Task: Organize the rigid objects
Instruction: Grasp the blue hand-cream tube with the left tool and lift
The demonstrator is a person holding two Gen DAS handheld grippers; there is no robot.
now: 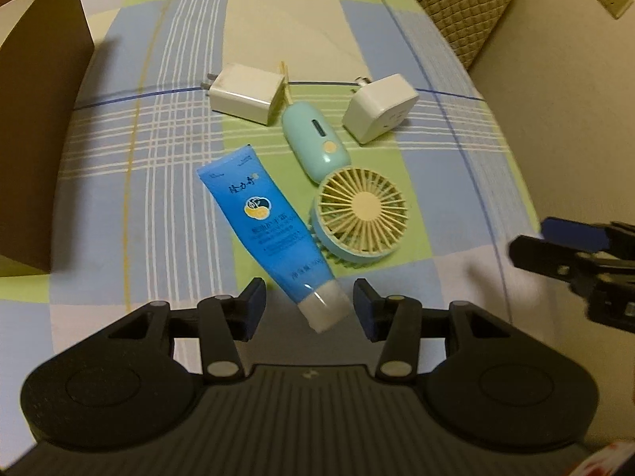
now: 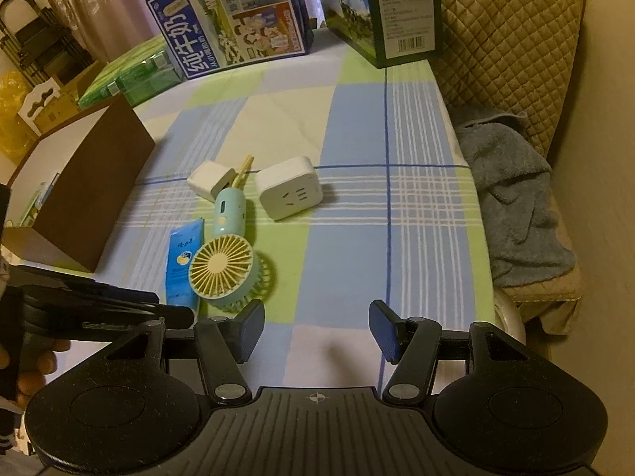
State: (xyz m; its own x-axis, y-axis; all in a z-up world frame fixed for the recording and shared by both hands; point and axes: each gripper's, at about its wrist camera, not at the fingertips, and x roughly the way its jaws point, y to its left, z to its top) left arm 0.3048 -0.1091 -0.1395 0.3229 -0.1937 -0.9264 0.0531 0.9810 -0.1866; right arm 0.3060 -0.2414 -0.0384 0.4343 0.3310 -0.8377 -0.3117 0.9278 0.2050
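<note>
A blue cream tube (image 1: 270, 230) lies on the checked cloth, its white cap (image 1: 327, 307) between the open fingers of my left gripper (image 1: 309, 307). A light-blue handheld fan (image 1: 357, 210) lies right of the tube, its handle (image 1: 315, 141) pointing away. A white charger (image 1: 246, 93) and a white socket adapter (image 1: 379, 109) lie behind. In the right wrist view the tube (image 2: 182, 265), fan (image 2: 222, 265), charger (image 2: 210, 180) and adapter (image 2: 287, 188) lie ahead left. My right gripper (image 2: 315, 331) is open and empty above the cloth.
A brown open box (image 1: 43, 119) stands at the left, also in the right wrist view (image 2: 83, 194). Milk cartons (image 2: 234, 16) and a green box (image 2: 397, 8) stand at the table's far edge. A quilted chair with a blue towel (image 2: 512, 206) is beside the table's right edge.
</note>
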